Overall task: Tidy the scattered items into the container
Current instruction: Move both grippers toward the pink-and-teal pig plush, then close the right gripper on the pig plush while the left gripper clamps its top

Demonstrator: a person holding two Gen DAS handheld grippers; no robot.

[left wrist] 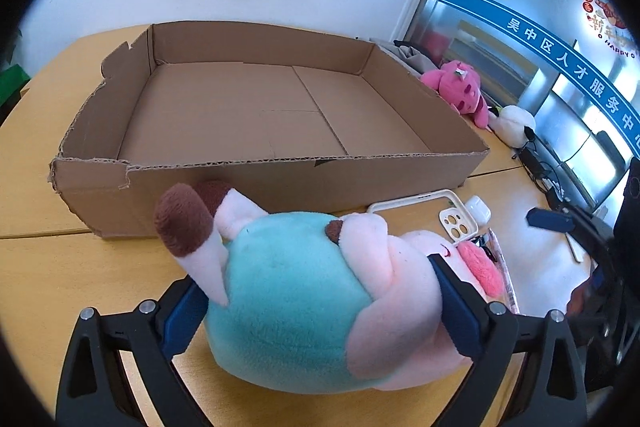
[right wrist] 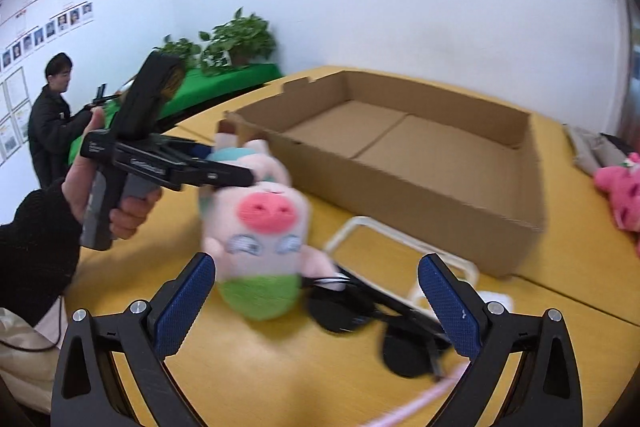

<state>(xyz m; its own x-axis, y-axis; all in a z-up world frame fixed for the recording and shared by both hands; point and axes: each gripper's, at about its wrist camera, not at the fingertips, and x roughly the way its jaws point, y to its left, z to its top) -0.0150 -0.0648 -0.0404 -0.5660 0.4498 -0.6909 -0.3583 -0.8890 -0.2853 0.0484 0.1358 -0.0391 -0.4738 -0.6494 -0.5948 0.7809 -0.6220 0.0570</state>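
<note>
Yellow wooden table [left wrist: 60, 267] against a white wall, with a big shallow cardboard box [left wrist: 260, 107] sitting on it, nothing inside; left gripper [left wrist: 320, 291] is clamped on a pig plush [left wrist: 296, 291] in a teal top, just in front of the box's near wall; right gripper [right wrist: 316, 291] is spread wide with nothing in it, hanging over black sunglasses [right wrist: 380, 323]; white phone case [left wrist: 458, 221] beside the box; pink plush [left wrist: 460, 87] off past the far corner.
</note>
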